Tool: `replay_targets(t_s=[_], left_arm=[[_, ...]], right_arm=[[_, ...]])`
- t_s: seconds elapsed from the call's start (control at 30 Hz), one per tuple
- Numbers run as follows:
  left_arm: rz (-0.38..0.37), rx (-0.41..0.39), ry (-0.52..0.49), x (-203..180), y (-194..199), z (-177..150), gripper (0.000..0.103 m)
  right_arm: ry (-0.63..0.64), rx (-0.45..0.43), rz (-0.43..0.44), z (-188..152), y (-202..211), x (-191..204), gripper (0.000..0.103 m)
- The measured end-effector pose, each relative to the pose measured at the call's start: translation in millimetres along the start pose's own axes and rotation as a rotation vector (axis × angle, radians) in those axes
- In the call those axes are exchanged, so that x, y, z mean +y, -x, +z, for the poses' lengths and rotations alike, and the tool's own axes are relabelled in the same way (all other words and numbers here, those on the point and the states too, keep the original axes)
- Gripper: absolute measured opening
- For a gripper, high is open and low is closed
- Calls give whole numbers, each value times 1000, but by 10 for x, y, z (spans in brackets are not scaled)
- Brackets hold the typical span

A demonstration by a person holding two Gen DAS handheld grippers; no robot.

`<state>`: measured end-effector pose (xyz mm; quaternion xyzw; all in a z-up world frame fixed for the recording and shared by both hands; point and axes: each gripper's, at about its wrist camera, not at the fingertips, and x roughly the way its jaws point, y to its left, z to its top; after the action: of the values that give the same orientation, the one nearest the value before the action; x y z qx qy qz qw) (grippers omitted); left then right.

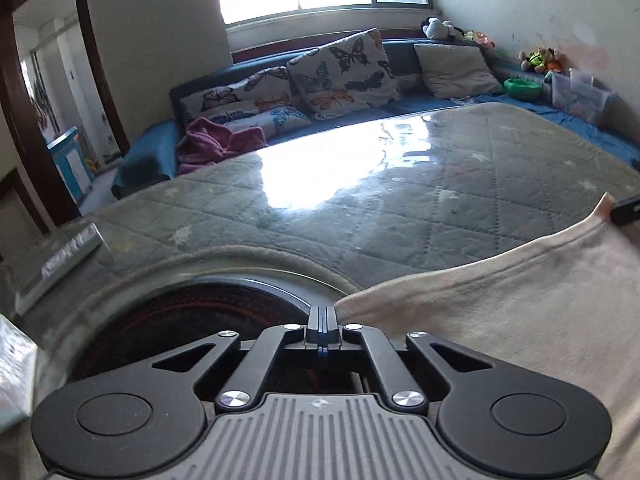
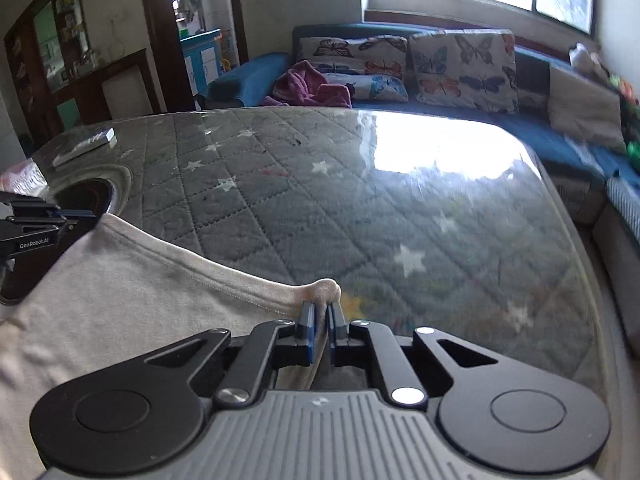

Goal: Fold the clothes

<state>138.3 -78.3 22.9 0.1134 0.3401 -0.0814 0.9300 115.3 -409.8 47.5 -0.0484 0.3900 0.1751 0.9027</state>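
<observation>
A cream garment (image 1: pixel 520 312) with a stitched hem is stretched between my two grippers above a glass-topped table. My left gripper (image 1: pixel 322 314) is shut on the garment's left corner. It also shows at the left edge of the right wrist view (image 2: pixel 82 213). My right gripper (image 2: pixel 322 312) is shut on the garment's right corner (image 2: pixel 326 290), with cloth bunched between its fingers. Its tip shows at the right edge of the left wrist view (image 1: pixel 626 210). The garment (image 2: pixel 140 300) sags between the two grips.
The table (image 2: pixel 400 200) has a glass top over a grey quilted star cover, with a round dark opening (image 1: pixel 192 320) at its left and a remote control (image 2: pixel 86 145) near the far left edge. A blue sofa (image 1: pixel 400 96) with butterfly cushions and a pink cloth (image 2: pixel 312 84) stands behind.
</observation>
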Motion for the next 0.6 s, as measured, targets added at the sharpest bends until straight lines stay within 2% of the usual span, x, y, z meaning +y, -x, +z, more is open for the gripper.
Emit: replay_targets(t_s=[0.13,0.23,0.43,0.6], left_arm=[[40,2,2,100,-118,31,0],[36,21,33,177,-123,64,1],[-94,-35,99,90,354,-8,3],[-233,-51,126,-92,768,-217,3]], right_arm=[[15,-1,-5,139,-192,22,6],[19,-9,-12,197,-277,36,11],[45,-23,-34,206,-120,64,18],[80,-46,18,23,313,214,21]])
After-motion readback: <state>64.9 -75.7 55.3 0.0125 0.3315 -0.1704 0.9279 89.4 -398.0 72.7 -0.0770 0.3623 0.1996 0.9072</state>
